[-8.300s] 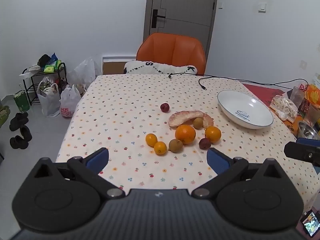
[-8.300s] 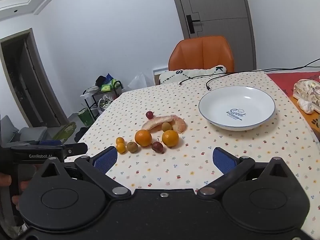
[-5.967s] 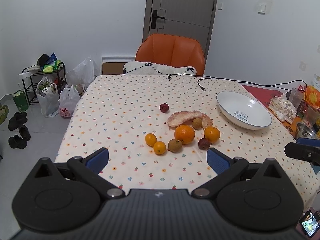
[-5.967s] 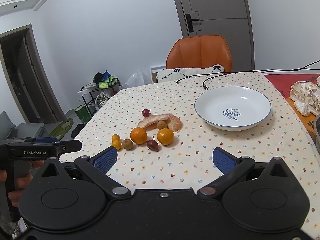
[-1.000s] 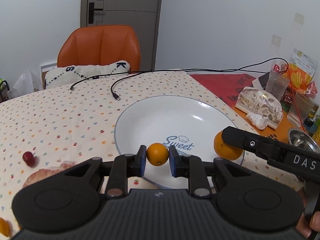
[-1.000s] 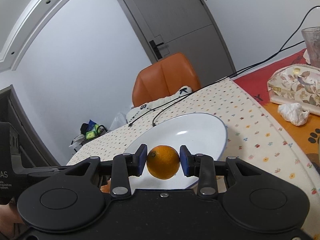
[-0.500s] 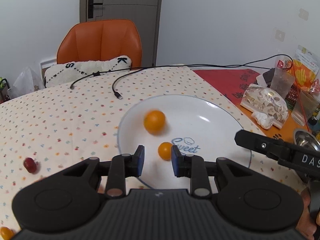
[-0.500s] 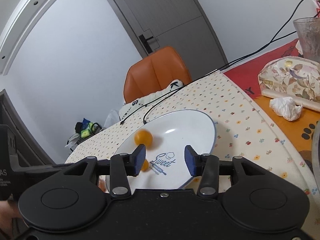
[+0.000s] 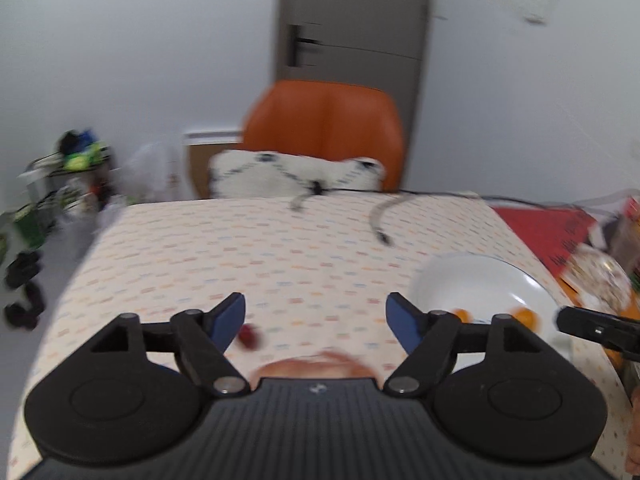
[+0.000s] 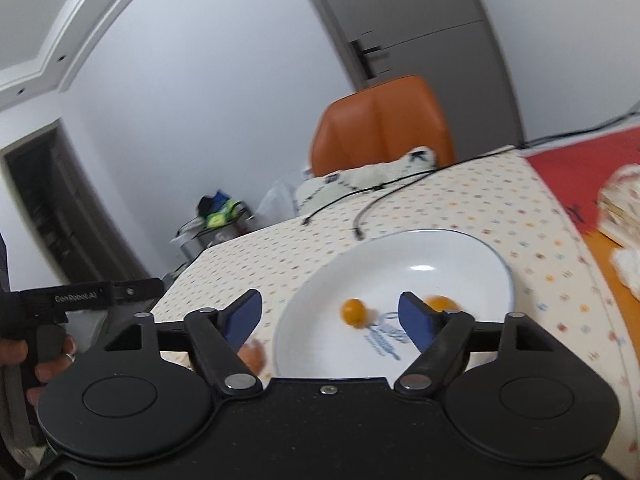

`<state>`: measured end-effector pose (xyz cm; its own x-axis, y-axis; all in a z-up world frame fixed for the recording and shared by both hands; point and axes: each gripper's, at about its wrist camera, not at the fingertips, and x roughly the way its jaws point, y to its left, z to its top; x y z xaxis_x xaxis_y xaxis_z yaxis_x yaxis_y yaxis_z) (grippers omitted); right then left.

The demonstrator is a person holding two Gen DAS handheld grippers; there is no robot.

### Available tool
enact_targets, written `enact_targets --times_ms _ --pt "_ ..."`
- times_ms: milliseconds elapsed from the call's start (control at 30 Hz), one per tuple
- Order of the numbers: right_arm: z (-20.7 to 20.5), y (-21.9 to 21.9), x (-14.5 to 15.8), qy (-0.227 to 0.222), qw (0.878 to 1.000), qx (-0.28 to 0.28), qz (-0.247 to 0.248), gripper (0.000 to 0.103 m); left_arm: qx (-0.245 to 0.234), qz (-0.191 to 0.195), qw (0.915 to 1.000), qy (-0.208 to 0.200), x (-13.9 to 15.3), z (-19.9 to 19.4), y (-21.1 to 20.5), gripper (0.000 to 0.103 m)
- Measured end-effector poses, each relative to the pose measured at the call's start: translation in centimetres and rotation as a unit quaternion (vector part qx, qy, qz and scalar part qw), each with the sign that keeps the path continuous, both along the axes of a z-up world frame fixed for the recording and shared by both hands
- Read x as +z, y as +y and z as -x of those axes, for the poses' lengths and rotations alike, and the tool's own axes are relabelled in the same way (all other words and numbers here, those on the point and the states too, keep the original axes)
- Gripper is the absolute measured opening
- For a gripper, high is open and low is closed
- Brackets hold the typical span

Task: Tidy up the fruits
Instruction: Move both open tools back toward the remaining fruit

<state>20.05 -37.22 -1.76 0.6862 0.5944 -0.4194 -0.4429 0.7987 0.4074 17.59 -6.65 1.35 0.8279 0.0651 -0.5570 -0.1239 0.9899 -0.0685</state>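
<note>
On the bench, two oranges (image 10: 353, 311) sit in the white plate (image 10: 460, 252); my left gripper (image 9: 316, 320) and right gripper (image 10: 332, 314) gape wide, empty

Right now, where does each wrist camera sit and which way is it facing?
Left wrist: behind the open left gripper, facing across the table to the chair; the right gripper's tip shows at right.
Right wrist: behind the open right gripper, looking down at the plate with two oranges; a hand holds the left gripper.
Shared: plate, oranges, chair, cable.
</note>
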Motion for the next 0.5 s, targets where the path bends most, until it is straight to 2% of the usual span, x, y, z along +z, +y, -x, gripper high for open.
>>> enact_targets --times_ms 67,133,233,333,500 --pt "-0.1 0.7 0.4 -0.001 1.000 0.019 0.008 0.077 0.032 0.007 0.9995 -0.002 0.4 1.2 1.6 0.079" --pt "0.0 1.3 0.6 -0.005 0.999 0.031 0.011 0.084 0.057 0.012 0.9983 -0.002 0.5 2.2 3.0 0.079" --pt "0.4 2.2 0.6 -0.009 0.999 0.039 0.018 0.088 0.084 0.017 0.9963 -0.001 0.3 3.5 4.6 0.081" --pt "1.2 3.3 0.8 -0.010 0.999 0.041 0.020 0.089 0.090 0.028 0.9955 0.003 0.0 4.6 6.0 0.081" --pt "3.0 5.4 0.6 -0.020 0.999 0.032 0.029 0.091 0.071 0.022 0.9973 0.001 -0.8 6.4 7.6 0.081"
